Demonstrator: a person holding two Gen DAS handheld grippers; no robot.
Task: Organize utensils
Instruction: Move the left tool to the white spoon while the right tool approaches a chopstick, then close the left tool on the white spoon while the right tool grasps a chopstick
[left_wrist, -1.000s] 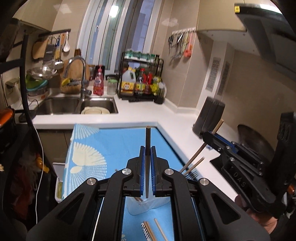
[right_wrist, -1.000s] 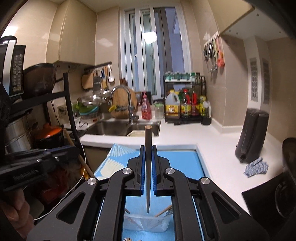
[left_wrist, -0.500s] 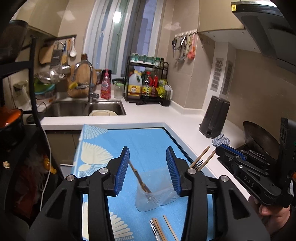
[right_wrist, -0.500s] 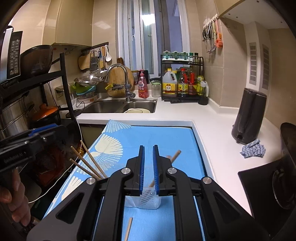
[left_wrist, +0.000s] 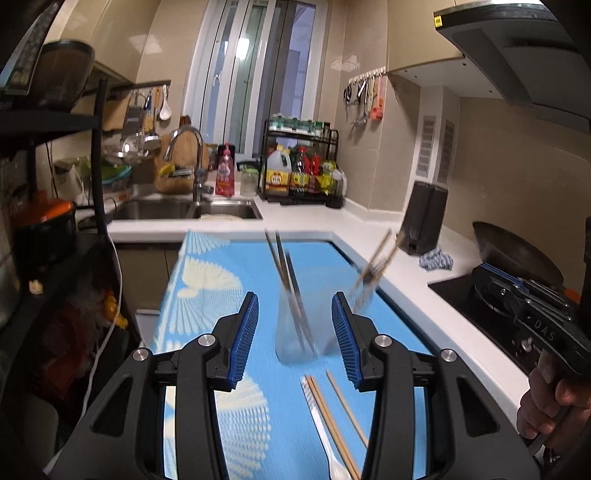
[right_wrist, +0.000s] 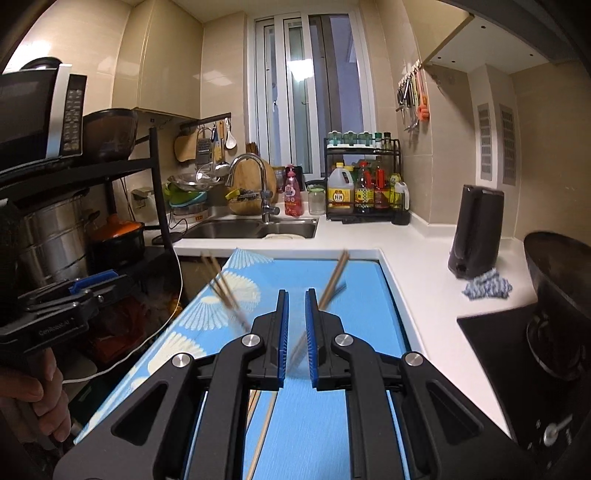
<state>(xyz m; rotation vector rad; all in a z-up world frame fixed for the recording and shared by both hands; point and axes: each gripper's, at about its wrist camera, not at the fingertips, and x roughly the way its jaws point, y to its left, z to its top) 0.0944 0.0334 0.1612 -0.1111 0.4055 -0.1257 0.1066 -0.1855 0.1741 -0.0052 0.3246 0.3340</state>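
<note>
Kitchen counter with a blue fan-print mat (left_wrist: 207, 295); legible writing is "DAS" on the right gripper (left_wrist: 495, 284) body, other labels too blurred. Clear plastic cup (left_wrist: 295, 332) stands on the mat, chopsticks (left_wrist: 284, 273) in it leaning away with tips down, loose chopsticks (left_wrist: 332, 413) and a white spoon (left_wrist: 325, 435) lying lengthwise nearer. Left gripper (left_wrist: 294, 332) has just been opening, now half apart and empty versus clamped on a chopstick a second ago; right gripper (right_wrist: 295, 332) is slightly parted, holding nothing.

Left hand-held gripper (left_wrist: 294, 334) jaws opened, chopstick (left_wrist: 286, 273) released into clear cup (left_wrist: 301, 332), both grippers drawn back
</note>
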